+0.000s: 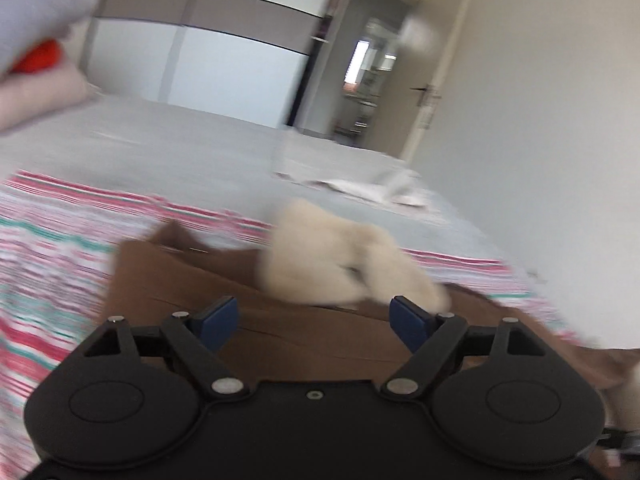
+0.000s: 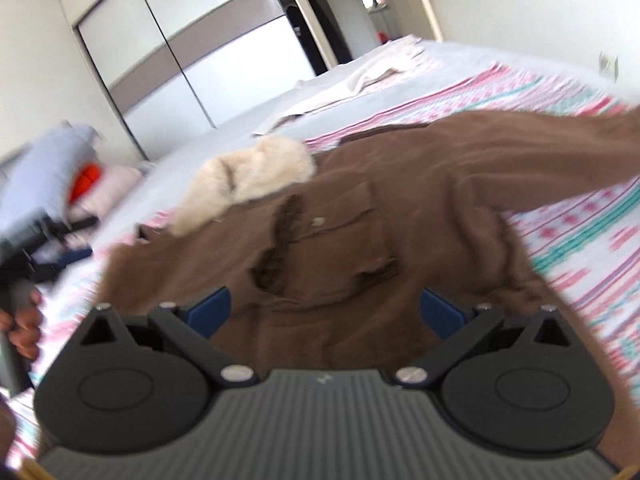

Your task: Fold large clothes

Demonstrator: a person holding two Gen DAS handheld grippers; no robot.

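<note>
No text, label, brand, number or sign can be read in either view; both are blurred. The only mark is a small pale one at about 12 o'clock on the ribbed grey housing (image 2: pixel 326 380) in the right wrist view, too small to make out.

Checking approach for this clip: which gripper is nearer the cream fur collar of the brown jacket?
Left. The left gripper is open just short of the fur collar; the right gripper, also open, sits farther down the brown jacket.
</note>
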